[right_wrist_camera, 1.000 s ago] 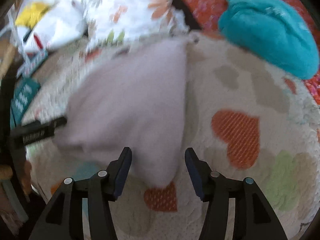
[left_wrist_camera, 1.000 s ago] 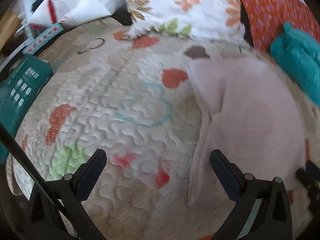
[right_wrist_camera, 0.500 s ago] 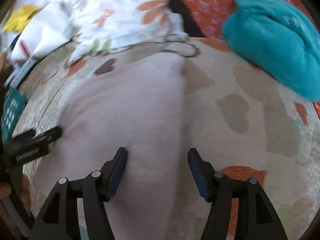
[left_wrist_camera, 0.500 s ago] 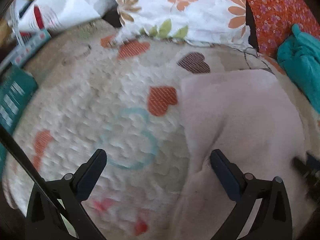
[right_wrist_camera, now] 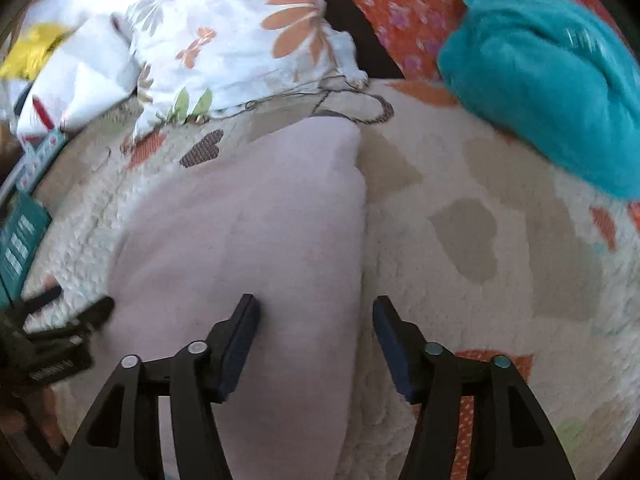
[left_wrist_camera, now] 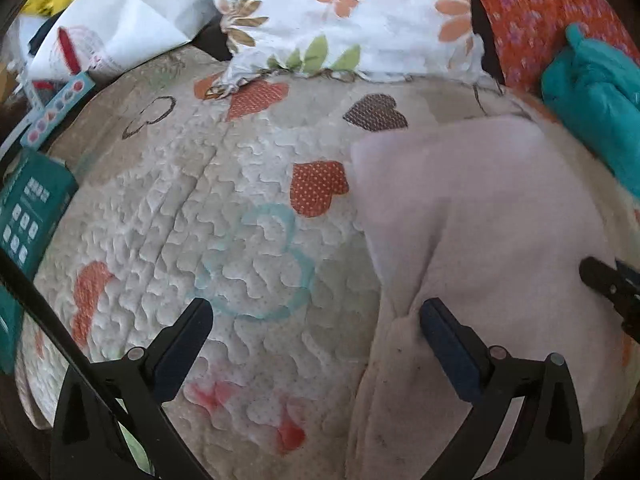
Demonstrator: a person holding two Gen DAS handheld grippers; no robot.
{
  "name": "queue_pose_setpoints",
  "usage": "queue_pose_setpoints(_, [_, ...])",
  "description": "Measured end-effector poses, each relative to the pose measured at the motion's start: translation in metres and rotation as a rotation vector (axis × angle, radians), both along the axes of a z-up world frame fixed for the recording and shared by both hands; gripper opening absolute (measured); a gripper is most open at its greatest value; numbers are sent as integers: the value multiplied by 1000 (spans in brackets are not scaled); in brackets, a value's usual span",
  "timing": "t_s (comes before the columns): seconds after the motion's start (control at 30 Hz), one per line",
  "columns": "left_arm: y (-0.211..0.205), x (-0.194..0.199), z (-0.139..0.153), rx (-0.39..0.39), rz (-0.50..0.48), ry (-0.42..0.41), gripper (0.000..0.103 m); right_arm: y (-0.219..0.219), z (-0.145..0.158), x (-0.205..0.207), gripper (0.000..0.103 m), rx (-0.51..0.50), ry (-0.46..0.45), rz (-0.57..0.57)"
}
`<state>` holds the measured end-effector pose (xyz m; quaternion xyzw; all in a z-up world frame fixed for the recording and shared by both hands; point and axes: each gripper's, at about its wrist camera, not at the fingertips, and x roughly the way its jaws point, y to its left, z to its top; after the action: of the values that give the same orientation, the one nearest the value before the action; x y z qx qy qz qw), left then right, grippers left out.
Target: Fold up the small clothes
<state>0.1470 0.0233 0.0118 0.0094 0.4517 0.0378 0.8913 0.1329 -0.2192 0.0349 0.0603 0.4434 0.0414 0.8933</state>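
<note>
A pale pink garment (left_wrist_camera: 480,216) lies flat on the heart-patterned quilt (left_wrist_camera: 224,216); the right wrist view shows the same pink garment (right_wrist_camera: 256,232) down its middle. My left gripper (left_wrist_camera: 316,316) stands wide open over the garment's left edge, one finger above the quilt and the other above the cloth. My right gripper (right_wrist_camera: 314,312) is open above the garment's right edge, nothing pinched between its pads. The right gripper's tip (left_wrist_camera: 600,276) shows at the right of the left wrist view. The left gripper's tip (right_wrist_camera: 80,312) shows at the left of the right wrist view.
A teal garment (right_wrist_camera: 552,80) lies bunched at the far right on the quilt. Behind it are a white floral cloth (left_wrist_camera: 344,24) and an orange flowered fabric (left_wrist_camera: 532,16). A teal box (left_wrist_camera: 28,216) and white bags (left_wrist_camera: 120,28) sit at the left edge.
Both grippers slid forward over the pink garment, which now fills more of each view. The garment lies flatter. Both pairs of jaws stay open.
</note>
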Motion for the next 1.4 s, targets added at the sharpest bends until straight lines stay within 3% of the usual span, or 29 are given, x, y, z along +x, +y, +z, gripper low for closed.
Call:
queue_pose_setpoints(0.1, [3,-7,8,-11,-3,-25,103,-13,9,-4,67,35,-19,-43])
queue_pose_setpoints(0.2, [5,-18,18,10,0,-91,103,-13,16,-9,67,1,-48,-53])
queue_pose_setpoints(0.4, [9,-69,54,105,52,-362,103,-2,17,-29,67,-50,-56,-51])
queue_pose_setpoints(0.47, [12,-81,63,98,46,-391,103,2,22,-44,67,-60,-69,-46])
queue_pose_setpoints(0.67, [12,-121,72,22,5,-333,103,8,41,-100,72,-89,-88,-37])
queue_pose_setpoints(0.73, [12,-134,64,25,15,-299,103,7,42,-117,76,-104,-101,-51])
queue_pose_setpoints(0.87, [13,-144,41,-48,14,-191,103,7,31,-146,76,-131,-73,-64])
queue_pose_setpoints(1.0, [10,-144,25,-62,13,-126,103,12,19,-157,76,-169,-52,-67])
queue_pose_setpoints(1.4, [4,-144,13,-67,-5,-87,103,29,2,-162,76,-239,-26,-32])
